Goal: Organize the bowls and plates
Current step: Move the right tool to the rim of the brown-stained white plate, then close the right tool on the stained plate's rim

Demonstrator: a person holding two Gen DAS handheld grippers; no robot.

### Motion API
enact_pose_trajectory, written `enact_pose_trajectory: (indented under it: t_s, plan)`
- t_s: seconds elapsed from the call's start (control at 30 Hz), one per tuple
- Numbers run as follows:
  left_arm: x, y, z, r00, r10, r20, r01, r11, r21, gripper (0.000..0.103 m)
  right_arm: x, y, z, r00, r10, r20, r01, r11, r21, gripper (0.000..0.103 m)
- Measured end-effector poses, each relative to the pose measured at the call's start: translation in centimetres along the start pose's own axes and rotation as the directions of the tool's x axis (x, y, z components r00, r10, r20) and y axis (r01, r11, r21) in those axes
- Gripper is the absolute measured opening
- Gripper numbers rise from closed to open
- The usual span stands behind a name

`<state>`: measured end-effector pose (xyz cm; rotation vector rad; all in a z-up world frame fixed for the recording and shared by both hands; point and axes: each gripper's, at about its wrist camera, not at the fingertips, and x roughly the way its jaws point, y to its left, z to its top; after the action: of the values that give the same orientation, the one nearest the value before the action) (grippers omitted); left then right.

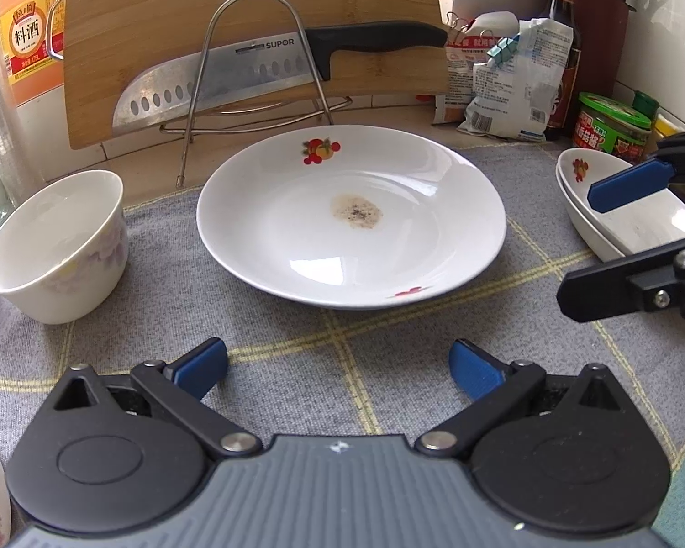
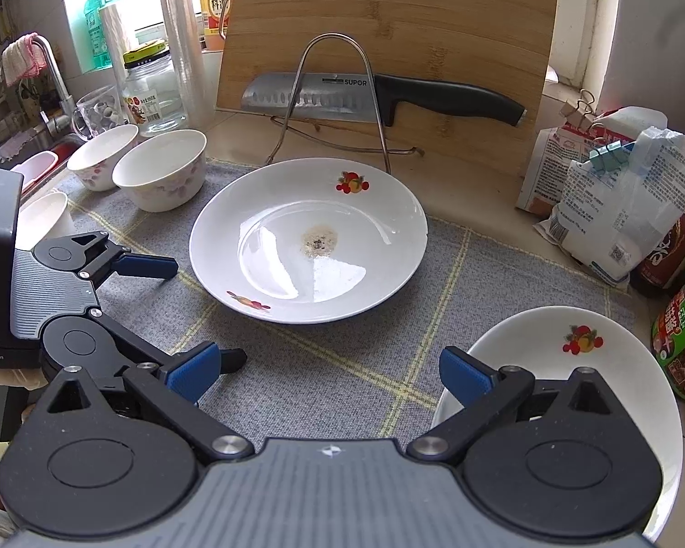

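Note:
A white plate with fruit prints and a brown stain lies in the middle of the grey mat; it also shows in the right wrist view. My left gripper is open and empty just in front of it. My right gripper is open and empty, over the mat beside stacked white plates, which show at the right in the left wrist view. A flowered bowl stands at the left; two such bowls show in the right wrist view.
A wooden cutting board leans behind a wire rack holding a knife. Food bags, a sauce bottle and a green jar stand at the right. A glass jar, a cup and the sink tap are at the left.

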<state>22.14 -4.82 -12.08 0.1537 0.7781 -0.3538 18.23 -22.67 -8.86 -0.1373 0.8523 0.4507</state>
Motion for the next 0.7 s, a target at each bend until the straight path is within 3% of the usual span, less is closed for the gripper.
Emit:
enact_pose_trajectory:
  t_s: [0.4,0.7]
  plan:
    - [0.5,0.1,0.6,1.000,-0.002,0.005,0.002,1.000,0.003,0.103,1.8,-0.5,2.0,0.998,0.049,-0.036,-0.049,0.999,0.003,0.103]
    - [1.0,0.2,1.0,1.000,-0.002,0.017,0.002,1.000,0.004,0.103,4.4,-3.1,4.8,0.991,0.111,-0.075,-0.109,0.994,0.024,0.103]
